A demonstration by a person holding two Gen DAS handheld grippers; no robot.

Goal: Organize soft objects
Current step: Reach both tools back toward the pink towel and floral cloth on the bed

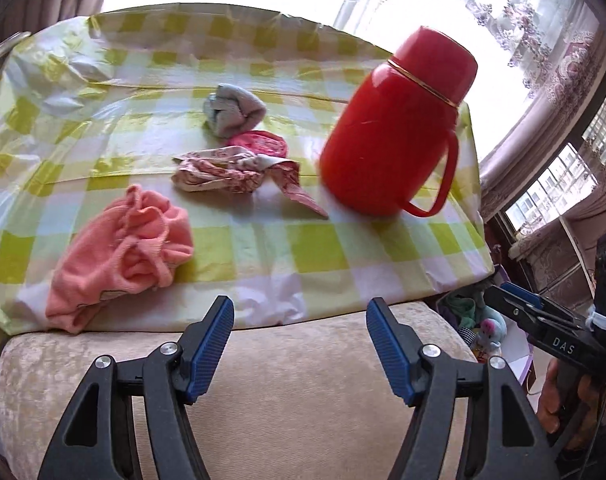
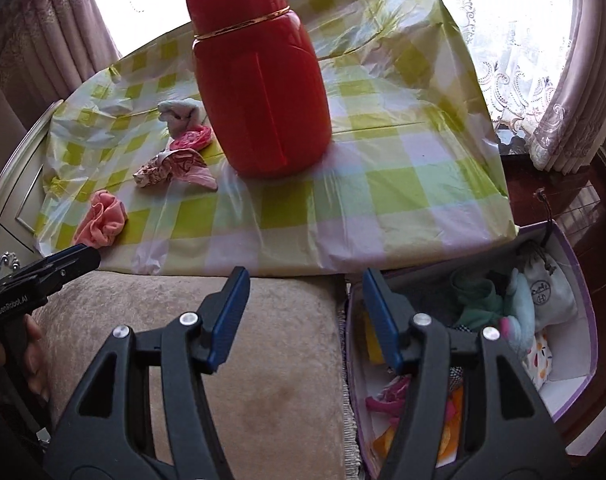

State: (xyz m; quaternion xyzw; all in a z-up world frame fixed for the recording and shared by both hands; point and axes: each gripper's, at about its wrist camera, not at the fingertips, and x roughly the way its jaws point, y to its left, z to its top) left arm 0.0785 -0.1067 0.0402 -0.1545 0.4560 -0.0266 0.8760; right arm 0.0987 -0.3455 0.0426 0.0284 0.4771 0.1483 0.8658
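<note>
Four soft items, a pink cloth point(image 1: 119, 260), patterned cloth point(image 1: 231, 172), pink roll point(image 1: 263, 143) and grey bundle point(image 1: 233, 110), are left on the table point(image 1: 263, 248), others are already held in the box point(image 2: 575, 276), and both the left gripper point(image 1: 299, 312) and right gripper point(image 2: 305, 280) are seen wide open and empty.

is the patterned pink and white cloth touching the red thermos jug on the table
Apart. The left wrist view shows a strip of checked tablecloth between the patterned pink-and-white cloth and the red thermos jug.
</note>
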